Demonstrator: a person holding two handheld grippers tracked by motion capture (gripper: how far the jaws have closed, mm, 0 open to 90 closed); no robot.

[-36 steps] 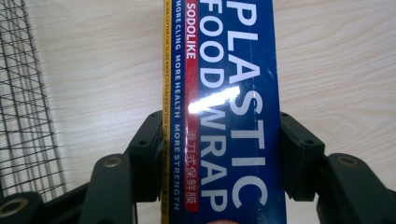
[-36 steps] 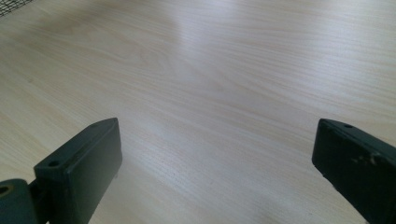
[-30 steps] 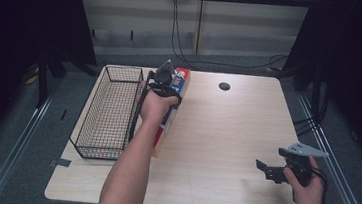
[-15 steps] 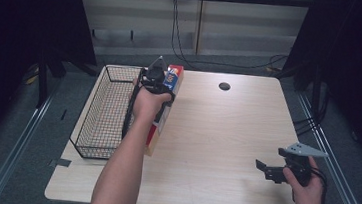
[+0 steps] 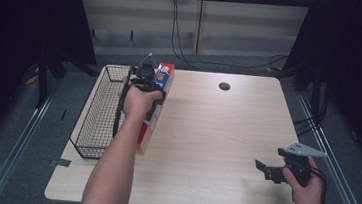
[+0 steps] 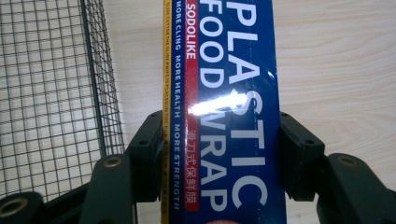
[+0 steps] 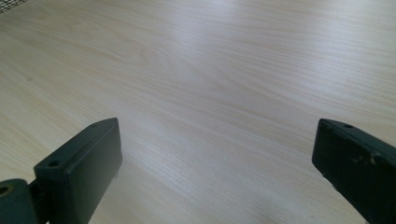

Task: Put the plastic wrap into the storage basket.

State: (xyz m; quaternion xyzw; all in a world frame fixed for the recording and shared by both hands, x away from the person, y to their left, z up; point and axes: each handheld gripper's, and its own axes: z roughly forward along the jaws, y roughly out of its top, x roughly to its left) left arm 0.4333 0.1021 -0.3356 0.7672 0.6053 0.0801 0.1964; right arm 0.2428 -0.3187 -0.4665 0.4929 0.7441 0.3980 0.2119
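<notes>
My left gripper (image 5: 147, 78) is clamped across the plastic wrap box (image 6: 224, 116) beside the wire basket (image 5: 98, 119). I judge the box light, stiff and glossy, likely slippery, so grip its narrow sides. Right gripper (image 5: 275, 172) released over the counter (image 5: 216, 135).

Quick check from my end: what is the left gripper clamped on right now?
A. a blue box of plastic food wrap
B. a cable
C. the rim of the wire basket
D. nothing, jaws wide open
A. In the left gripper view the left gripper has both jaws pressed on the sides of the plastic wrap box, with the wire basket off to one side.
</notes>
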